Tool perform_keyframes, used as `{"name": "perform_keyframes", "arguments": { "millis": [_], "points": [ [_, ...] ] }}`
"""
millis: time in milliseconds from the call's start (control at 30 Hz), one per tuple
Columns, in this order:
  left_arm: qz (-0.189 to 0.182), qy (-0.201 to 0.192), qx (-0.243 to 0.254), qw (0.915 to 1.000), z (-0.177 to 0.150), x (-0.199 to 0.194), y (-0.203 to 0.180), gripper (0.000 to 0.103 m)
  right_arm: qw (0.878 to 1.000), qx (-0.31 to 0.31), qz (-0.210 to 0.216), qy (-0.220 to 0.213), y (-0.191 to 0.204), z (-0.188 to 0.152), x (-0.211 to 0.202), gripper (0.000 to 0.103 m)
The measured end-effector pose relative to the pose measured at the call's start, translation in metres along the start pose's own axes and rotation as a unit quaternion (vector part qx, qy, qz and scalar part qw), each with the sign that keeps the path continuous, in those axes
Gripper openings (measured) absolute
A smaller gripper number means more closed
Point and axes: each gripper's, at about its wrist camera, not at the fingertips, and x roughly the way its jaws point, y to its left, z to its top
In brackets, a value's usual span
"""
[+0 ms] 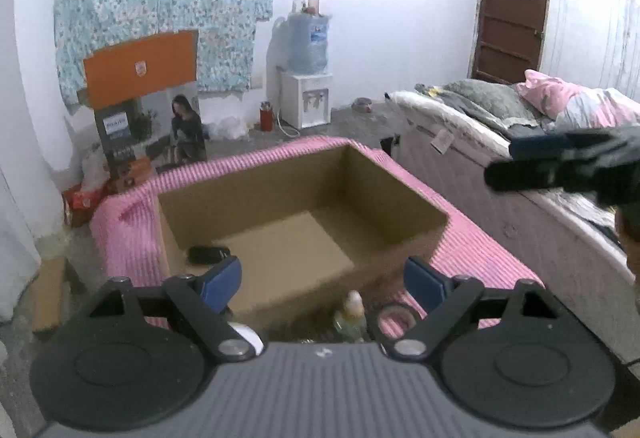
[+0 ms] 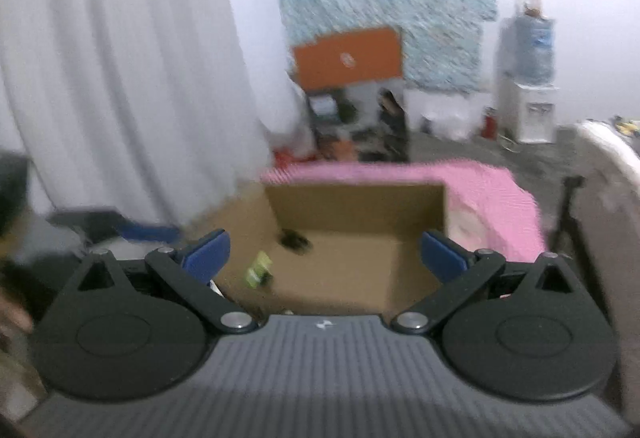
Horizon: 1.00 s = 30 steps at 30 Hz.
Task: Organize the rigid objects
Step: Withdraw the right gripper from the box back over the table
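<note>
Both grippers, left (image 1: pixel 322 280) and right (image 2: pixel 325 256), gape wide and hold nothing above the cardboard box (image 1: pixel 400 193), where a black object (image 1: pixel 209 254) lies.

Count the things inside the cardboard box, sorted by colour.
Black item: 1
Green item: 1
Total in the cardboard box: 2

The open brown cardboard box (image 1: pixel 304 197) gapes wide from above; only a small black object (image 1: pixel 208 254) at nine o'clock and a green packet (image 2: pixel 259 270) occupy its floor.
</note>
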Motion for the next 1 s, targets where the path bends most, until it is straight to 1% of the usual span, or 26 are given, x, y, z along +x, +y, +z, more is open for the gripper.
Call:
{"name": "perform_keyframes", "arguments": {
  "millis": [67, 167, 233, 300, 400, 567, 633, 700, 767, 833, 933, 1000],
  "points": [
    [-0.003, 0.003, -0.018, 0.9998, -0.016, 0.001, -0.004, 0.089, 1.000, -0.008, -0.016, 0.016, 0.001, -0.022, 0.000, 0.102],
    [-0.020, 0.018, -0.039, 0.9989, -0.041, 0.010, -0.010, 0.090, 0.997, -0.018, -0.066, 0.039, 0.004, -0.055, 0.007, 0.102],
    [-0.037, 0.031, -0.058, 0.9972, -0.057, 0.020, -0.013, 0.091, 0.994, -0.022, -0.092, 0.045, 0.005, -0.076, 0.012, 0.102],
    [-0.049, 0.045, -0.070, 0.9953, -0.070, 0.026, -0.018, 0.093, 0.992, -0.029, -0.107, 0.052, 0.008, -0.095, 0.024, 0.102],
    [-0.060, 0.048, -0.084, 0.9935, -0.088, 0.031, -0.022, 0.095, 0.991, -0.017, -0.127, 0.047, 0.010, -0.114, 0.034, 0.102],
    [-0.073, 0.038, -0.098, 0.9917, -0.099, 0.036, -0.028, 0.103, 0.991, -0.021, -0.125, 0.031, 0.014, -0.127, 0.036, 0.102],
    [-0.081, 0.036, -0.108, 0.9902, -0.101, 0.034, -0.028, 0.103, 0.992, -0.010, -0.126, 0.020, 0.014, -0.132, 0.036, 0.102],
    [-0.082, 0.038, -0.116, 0.9892, -0.103, 0.035, -0.028, 0.103, 0.993, -0.001, -0.113, 0.012, 0.014, -0.136, 0.035, 0.102],
    [-0.079, 0.044, -0.119, 0.9888, -0.105, 0.035, -0.028, 0.103, 0.994, 0.005, -0.110, 0.008, 0.014, -0.133, 0.024, 0.102],
    [-0.074, 0.049, -0.122, 0.9885, -0.106, 0.034, -0.028, 0.103, 0.993, 0.008, -0.114, 0.003, 0.014, -0.135, 0.023, 0.102],
    [-0.076, 0.046, -0.124, 0.9884, -0.109, 0.031, -0.028, 0.103, 0.994, 0.019, -0.112, -0.001, 0.012, -0.137, 0.019, 0.102],
    [-0.068, 0.047, -0.124, 0.9889, -0.110, 0.029, -0.029, 0.103, 0.994, 0.028, -0.109, -0.001, 0.010, -0.138, 0.017, 0.102]
  ]
}}
